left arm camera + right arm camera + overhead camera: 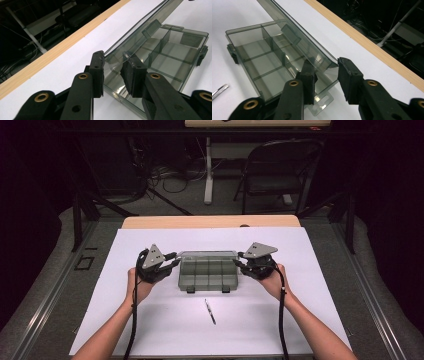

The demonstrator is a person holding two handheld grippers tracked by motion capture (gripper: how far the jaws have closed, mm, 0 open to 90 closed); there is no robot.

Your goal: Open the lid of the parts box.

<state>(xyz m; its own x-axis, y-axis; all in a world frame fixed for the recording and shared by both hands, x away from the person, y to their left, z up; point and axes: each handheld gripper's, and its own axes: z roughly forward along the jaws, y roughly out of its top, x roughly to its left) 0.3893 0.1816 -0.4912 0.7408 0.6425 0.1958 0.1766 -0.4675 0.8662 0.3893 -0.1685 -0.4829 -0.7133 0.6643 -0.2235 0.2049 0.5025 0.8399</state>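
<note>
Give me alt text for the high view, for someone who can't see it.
A person's two hands hold black grippers at either end of a clear compartment box on a white sheet, its lid raised: the left gripper at the left end, the right gripper at the right. A pen-like tool lies on the sheet nearer the person.

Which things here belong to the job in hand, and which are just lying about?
In the job:
compartment box
its lid
left gripper
right gripper

Lying about:
pen
folding chair
cables on the floor
</note>
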